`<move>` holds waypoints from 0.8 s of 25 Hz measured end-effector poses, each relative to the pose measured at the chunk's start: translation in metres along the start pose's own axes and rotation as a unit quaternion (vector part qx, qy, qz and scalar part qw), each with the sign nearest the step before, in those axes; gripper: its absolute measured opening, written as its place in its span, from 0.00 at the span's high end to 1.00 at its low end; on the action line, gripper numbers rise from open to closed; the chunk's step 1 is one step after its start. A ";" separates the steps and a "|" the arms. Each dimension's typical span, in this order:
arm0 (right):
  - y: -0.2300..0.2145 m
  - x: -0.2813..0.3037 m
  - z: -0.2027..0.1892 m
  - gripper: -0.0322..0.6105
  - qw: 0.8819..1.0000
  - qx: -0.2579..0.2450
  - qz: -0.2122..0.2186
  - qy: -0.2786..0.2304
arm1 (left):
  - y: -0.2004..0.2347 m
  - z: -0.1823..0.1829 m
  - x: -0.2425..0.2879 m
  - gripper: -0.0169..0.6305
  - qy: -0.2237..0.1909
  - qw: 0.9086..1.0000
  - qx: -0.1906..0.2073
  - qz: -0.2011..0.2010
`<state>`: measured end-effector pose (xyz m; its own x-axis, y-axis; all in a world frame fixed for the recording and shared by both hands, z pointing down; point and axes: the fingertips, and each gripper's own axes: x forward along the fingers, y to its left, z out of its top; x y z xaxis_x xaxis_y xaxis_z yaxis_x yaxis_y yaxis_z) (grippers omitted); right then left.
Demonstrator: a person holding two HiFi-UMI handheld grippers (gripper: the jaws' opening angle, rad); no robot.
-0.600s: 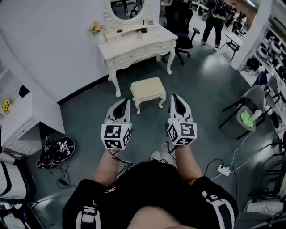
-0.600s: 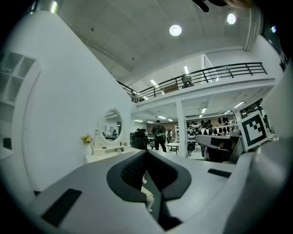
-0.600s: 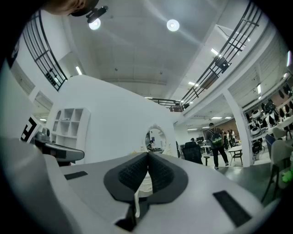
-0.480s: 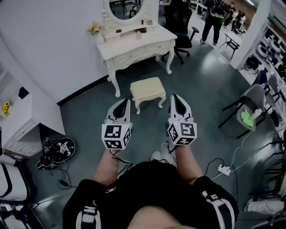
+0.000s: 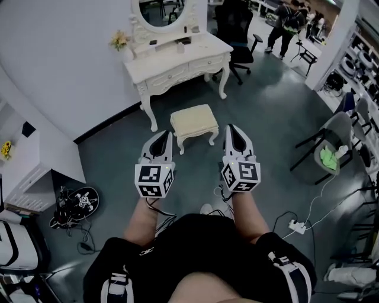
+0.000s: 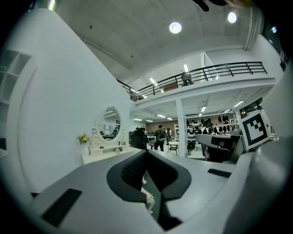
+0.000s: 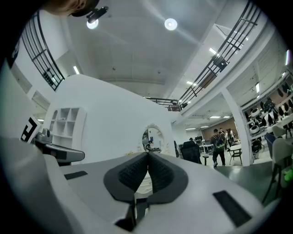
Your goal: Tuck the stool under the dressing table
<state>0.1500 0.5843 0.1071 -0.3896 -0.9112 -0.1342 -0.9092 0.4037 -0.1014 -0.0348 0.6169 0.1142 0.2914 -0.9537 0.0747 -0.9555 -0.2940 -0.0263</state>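
Two tongs, white left gripper (image 5: 169, 135) and right gripper (image 5: 231, 127): jaws pressed together, empty, carried level, likely for approach. Cream padded white-legged stool (image 5: 193, 120) on grey floor (image 5: 272, 124), near front edge of white carved dressing table (image 5: 204, 50), untucked.

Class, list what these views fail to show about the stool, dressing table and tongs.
- Head view: the oval mirror of the white carved dressing table is cut off by the top edge.
- Head view: the small items on its top are too small to name.
- Left gripper view: the shut left tongs hide nearly all of the cream padded stool.
- Right gripper view: the shut right tongs hide it likewise.
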 end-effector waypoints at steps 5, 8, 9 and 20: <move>-0.029 0.032 0.000 0.93 1.000 0.002 0.003 0.002 | -0.002 0.006 0.042 0.95 0.001 1.000 -0.001 0.004; -0.053 0.052 0.002 0.93 1.000 0.000 0.004 0.002 | -0.007 0.011 0.072 0.95 -0.002 1.000 0.000 0.005; -0.063 0.060 0.003 0.93 1.000 -0.001 0.004 0.001 | -0.009 0.012 0.083 0.95 -0.002 1.000 0.000 0.006; -0.130 0.111 -0.002 0.93 1.000 0.001 0.026 0.003 | -0.040 0.016 0.172 0.95 -0.003 1.000 0.004 0.010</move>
<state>0.2246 0.4308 0.1078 -0.4364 -0.8897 -0.1338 -0.8878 0.4500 -0.0969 0.0542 0.4638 0.1125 0.2728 -0.9596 0.0688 -0.9606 -0.2756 -0.0363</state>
